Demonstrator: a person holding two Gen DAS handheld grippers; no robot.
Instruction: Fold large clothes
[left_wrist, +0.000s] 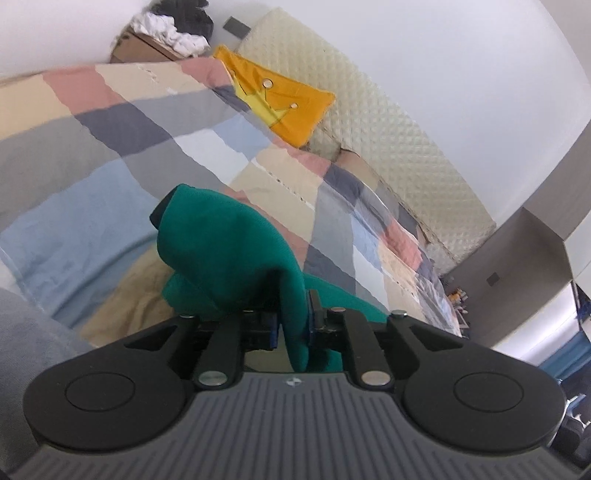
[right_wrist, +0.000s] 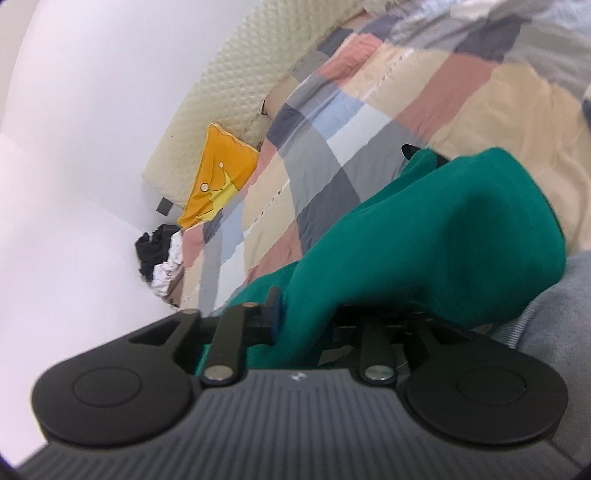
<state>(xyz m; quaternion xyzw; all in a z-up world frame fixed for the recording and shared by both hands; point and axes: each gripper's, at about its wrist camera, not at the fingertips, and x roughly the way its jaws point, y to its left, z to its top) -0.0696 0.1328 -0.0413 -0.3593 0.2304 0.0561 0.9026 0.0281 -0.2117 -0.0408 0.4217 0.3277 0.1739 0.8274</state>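
Note:
A green garment (left_wrist: 229, 240) hangs bunched in front of me above a patchwork quilt (left_wrist: 110, 129). My left gripper (left_wrist: 293, 325) is shut on a thick fold of it, and the cloth fills the narrow gap between the blue pads. In the right wrist view the same green garment (right_wrist: 461, 229) drapes over my right gripper (right_wrist: 304, 325). Its left finger (right_wrist: 274, 314) stands beside the cloth, while its right finger is hidden under the fabric. The jaws stand fairly wide, and whether the pads press on the cloth is not visible.
The bed's quilt (right_wrist: 332, 129) runs to a cream padded headboard (left_wrist: 369, 110) against a white wall. A yellow cushion (left_wrist: 284, 99) leans there. A cardboard box of black and white clothes (left_wrist: 173, 29) stands at the far corner. Beige cloth (left_wrist: 129, 306) and grey fabric (right_wrist: 554, 314) lie close by.

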